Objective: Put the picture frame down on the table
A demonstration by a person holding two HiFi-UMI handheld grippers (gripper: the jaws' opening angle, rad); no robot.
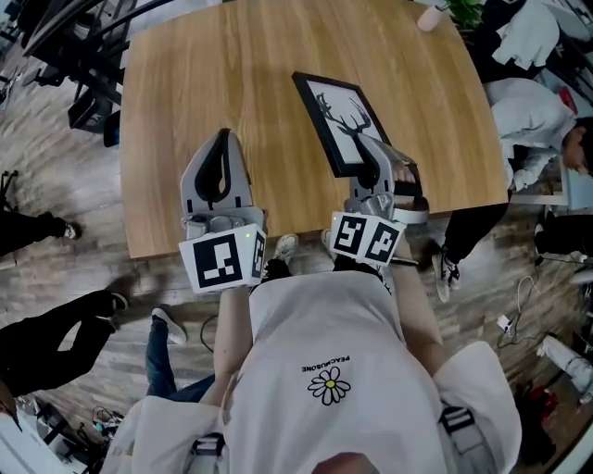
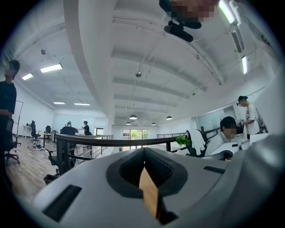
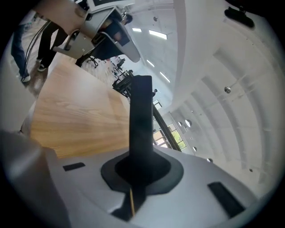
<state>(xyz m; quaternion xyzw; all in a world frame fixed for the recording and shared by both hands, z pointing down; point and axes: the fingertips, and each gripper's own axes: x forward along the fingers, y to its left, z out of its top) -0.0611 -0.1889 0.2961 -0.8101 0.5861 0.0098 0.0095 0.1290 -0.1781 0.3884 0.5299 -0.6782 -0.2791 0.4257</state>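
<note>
Head view: right claw clenches picture frame, long axis pointing away-left; left claw closed.

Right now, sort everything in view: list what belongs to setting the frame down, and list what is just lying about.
Belongs to the job:
picture frame
right claw, clamped on the frame's edge
wooden table, where it goes

Just lying about:
left claw, shut and empty
pale container at the table's far corner
green plant
white cable on the floor
</note>
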